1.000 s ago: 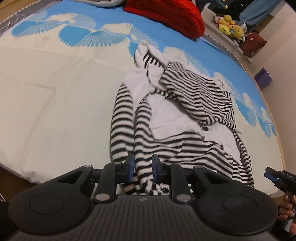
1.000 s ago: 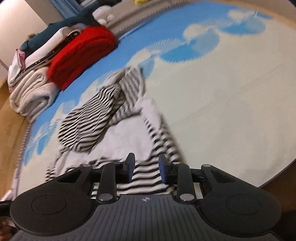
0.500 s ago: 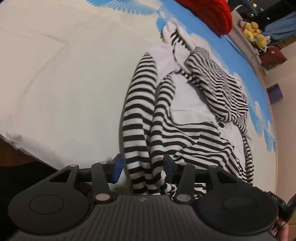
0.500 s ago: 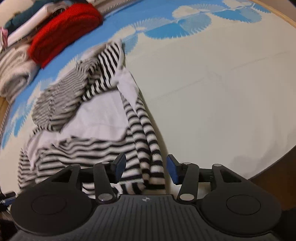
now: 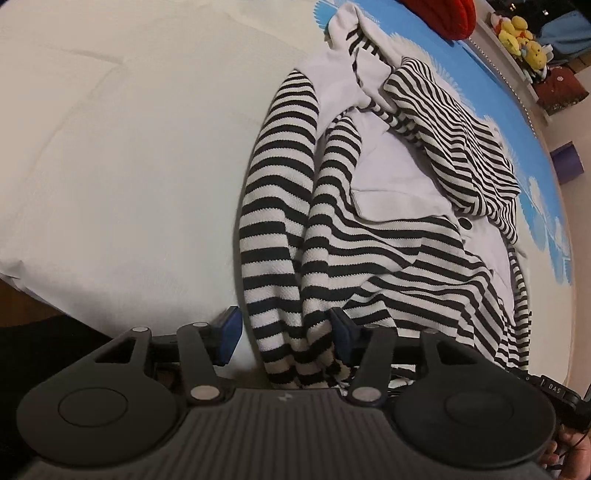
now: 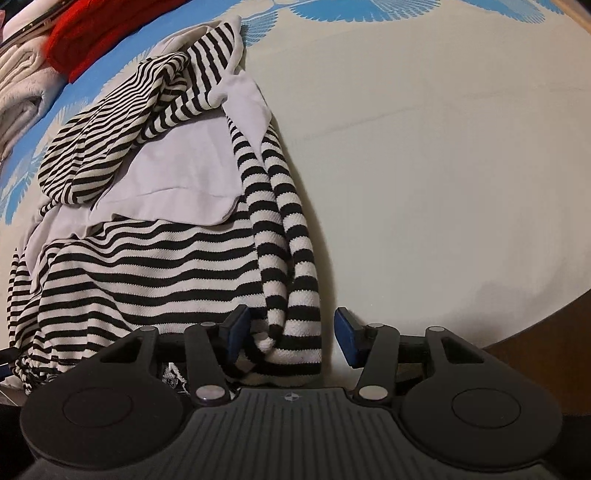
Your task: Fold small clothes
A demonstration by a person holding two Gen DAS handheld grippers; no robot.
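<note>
A small black-and-white striped garment [image 5: 388, 236] with a plain white panel lies crumpled on the bed; it also shows in the right wrist view [image 6: 155, 251]. Its striped sleeve [image 5: 277, 221] runs toward the near bed edge, doubled on itself. My left gripper [image 5: 284, 334] is open, jaws on either side of the sleeve's cuff end. My right gripper [image 6: 291, 336] is open too, jaws around the same folded sleeve end [image 6: 291, 332]. Neither pinches the cloth.
The bed sheet [image 5: 110, 166] is cream with a blue fan pattern farther away. A red knit item [image 6: 99, 40] and folded pale towels [image 6: 18, 96] lie at the far side. Yellow plush toys [image 5: 517, 29] sit on a shelf. The wooden bed edge [image 6: 546, 325] is close.
Both grippers have moved down and closer to the sleeve end near the bed edge. Both jaws have opened wider around the cuff.
</note>
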